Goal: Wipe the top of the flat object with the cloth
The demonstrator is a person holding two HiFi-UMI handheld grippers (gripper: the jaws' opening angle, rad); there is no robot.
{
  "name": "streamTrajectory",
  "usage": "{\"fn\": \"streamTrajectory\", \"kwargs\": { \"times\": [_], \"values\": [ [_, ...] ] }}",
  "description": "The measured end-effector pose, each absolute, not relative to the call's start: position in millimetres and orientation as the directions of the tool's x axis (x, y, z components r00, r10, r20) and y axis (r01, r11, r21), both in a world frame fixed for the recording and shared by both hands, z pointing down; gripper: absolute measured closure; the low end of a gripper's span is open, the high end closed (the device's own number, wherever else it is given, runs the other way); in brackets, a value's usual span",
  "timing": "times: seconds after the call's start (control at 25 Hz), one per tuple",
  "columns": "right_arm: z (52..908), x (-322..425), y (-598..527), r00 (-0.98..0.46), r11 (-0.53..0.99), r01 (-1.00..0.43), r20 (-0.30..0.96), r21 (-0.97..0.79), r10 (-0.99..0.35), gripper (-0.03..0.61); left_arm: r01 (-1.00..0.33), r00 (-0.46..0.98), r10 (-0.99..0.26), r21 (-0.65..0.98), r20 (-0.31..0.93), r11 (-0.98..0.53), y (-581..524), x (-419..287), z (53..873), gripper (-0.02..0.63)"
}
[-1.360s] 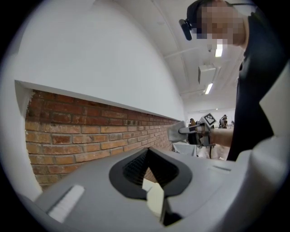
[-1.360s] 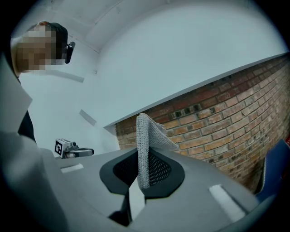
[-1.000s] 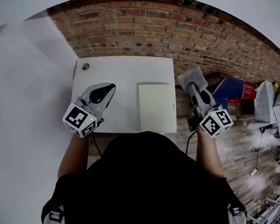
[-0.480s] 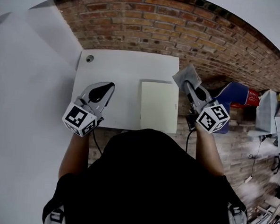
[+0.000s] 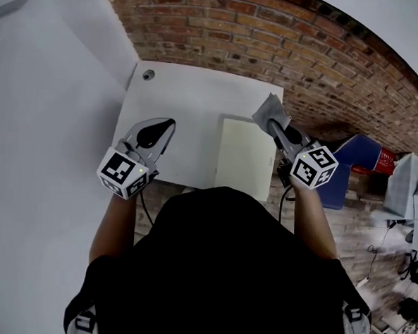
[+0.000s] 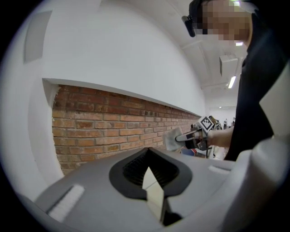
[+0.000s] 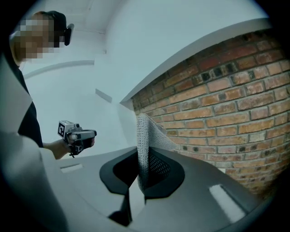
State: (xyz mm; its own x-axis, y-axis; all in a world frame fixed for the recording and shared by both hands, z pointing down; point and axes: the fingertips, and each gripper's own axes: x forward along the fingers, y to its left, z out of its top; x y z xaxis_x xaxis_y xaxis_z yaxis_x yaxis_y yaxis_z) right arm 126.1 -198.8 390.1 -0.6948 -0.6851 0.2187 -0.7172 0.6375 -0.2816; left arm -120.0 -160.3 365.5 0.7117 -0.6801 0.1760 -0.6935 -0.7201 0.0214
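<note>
Right hand-held gripper (image 5: 276, 126) pinches the cloth (image 5: 270, 111) near the flat object (image 5: 246, 159); left hand-held gripper (image 5: 165, 127) closed, empty.

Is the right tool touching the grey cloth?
Touching. The right gripper view shows the grey mesh cloth pinched between the closed jaws of the right tool, with the cloth standing up out of them.

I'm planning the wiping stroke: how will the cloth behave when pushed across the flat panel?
The cloth juts from the shut right gripper, creased and curling at its edge, so it's likely light and floppy. Its open mesh looks grippy; pushed, it may bunch up rather than glide over the panel.
</note>
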Motion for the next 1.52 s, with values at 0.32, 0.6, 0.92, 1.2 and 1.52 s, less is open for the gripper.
{"fn": "streamTrajectory", "kwargs": {
  "times": [0.32, 0.6, 0.92, 1.2, 1.52],
  "values": [
    [445, 102, -214, -0.735, 0.708, -0.672, 0.309, -0.217, -0.603, 0.569, -0.749, 0.655, -0.727, 0.049, 0.208, -0.661, -150, -140, 382, 0.614],
    [490, 86, -221, -0.749, 0.73, -0.644, 0.382, -0.229, -0.541, 0.569, -0.783, 0.611, -0.748, 0.058, 0.259, -0.62, -140, -155, 403, 0.614],
    [528, 74, -219, -0.766, 0.739, -0.613, 0.438, -0.28, -0.47, 0.569, -0.804, 0.584, -0.759, 0.082, 0.286, -0.588, -134, -163, 419, 0.614],
    [555, 64, -213, -0.779, 0.741, -0.586, 0.477, -0.327, -0.406, 0.569, -0.807, 0.583, -0.76, 0.097, 0.288, -0.583, -134, -157, 424, 0.614],
    [589, 54, -213, -0.781, 0.725, -0.569, 0.531, -0.388, -0.328, 0.569, -0.809, 0.582, -0.756, 0.115, 0.3, -0.577, -134, -154, 431, 0.613]
  ]
}}
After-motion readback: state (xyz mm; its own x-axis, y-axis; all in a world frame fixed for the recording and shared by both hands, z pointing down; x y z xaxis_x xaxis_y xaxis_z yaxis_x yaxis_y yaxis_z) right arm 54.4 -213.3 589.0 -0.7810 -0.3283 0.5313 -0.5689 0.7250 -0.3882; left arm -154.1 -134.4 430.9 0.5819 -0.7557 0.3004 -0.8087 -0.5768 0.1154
